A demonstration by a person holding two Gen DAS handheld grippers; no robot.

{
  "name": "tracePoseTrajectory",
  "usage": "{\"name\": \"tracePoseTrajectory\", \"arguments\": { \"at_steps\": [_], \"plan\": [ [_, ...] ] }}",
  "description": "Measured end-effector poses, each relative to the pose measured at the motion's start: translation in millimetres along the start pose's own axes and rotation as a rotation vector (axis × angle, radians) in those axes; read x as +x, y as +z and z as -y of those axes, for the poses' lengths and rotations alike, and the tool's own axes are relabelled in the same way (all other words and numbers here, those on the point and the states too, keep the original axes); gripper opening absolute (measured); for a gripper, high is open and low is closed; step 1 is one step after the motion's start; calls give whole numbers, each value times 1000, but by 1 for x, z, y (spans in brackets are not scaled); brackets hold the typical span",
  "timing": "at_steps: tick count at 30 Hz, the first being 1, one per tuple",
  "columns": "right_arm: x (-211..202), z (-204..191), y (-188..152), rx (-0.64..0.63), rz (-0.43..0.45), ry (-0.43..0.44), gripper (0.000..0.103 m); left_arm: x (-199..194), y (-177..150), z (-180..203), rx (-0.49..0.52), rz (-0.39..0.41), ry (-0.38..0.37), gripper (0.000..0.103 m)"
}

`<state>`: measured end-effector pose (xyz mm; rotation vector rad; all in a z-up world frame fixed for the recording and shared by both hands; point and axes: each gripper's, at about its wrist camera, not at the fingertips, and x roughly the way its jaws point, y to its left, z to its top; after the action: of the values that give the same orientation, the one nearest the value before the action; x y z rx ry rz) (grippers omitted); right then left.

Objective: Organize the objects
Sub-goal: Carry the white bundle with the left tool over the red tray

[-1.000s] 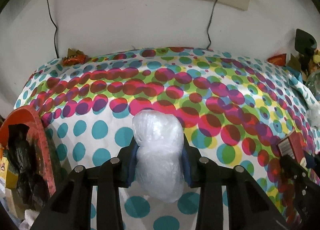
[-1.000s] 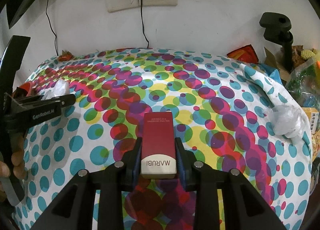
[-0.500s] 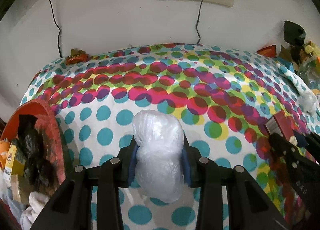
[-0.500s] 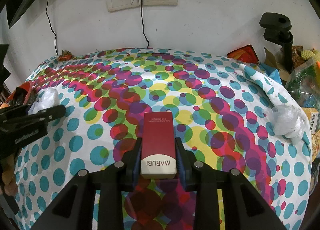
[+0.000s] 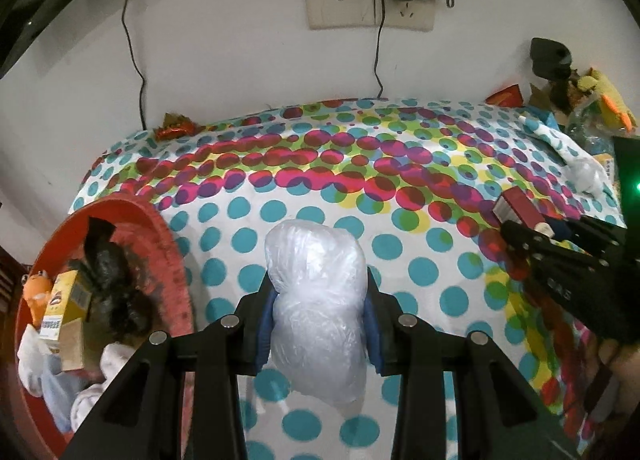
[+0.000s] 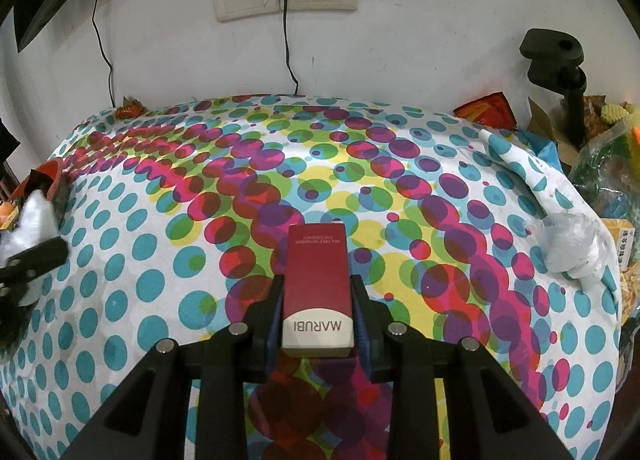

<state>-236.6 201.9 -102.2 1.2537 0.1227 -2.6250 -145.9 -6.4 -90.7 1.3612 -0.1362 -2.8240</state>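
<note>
Left wrist view, closest first: the left gripper (image 5: 318, 324) has its fingers squeezed onto a crumpled clear plastic bag (image 5: 316, 300), held above the dotted cloth on the desk (image 5: 400, 227). Just to its left sits the red basket (image 5: 168, 260), already holding a yellow box (image 5: 66, 304) and some dark and white wrappers (hard to tell exactly what). In the right wrist view the right gripper (image 6: 316, 316) has its fingers clamped on a red MARUBI box (image 6: 318, 280), held over the middle of the cloth. Farther right, another clear plastic wad (image 6: 572, 248) rests near the desk edge, and an orange wrapper (image 5: 174, 129) lies at the back by the wall.

My guess is the bag goes into the basket. The risk: it's soft and slippery, so it could cling to the pads on release, or land on the rim and roll back out. The wad at the edge could also slide off if the cloth gets tugged.
</note>
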Motion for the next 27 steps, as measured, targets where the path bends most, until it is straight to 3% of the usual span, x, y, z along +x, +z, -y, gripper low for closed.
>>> {"name": "tracePoseTrajectory", "arguments": {
  "at_steps": [13, 22, 27],
  "plan": [
    [0, -4, 0, -21, -3, -23, 32, -46, -13, -54, -61, 25, 26, 35],
    [0, -4, 0, -23, -3, -26, 32, -58, -17, -122, -171, 25, 115, 35],
    [0, -5, 0, -21, -3, -24, 32, -59, -21, -160, -251, 1, 129, 35]
  ]
}}
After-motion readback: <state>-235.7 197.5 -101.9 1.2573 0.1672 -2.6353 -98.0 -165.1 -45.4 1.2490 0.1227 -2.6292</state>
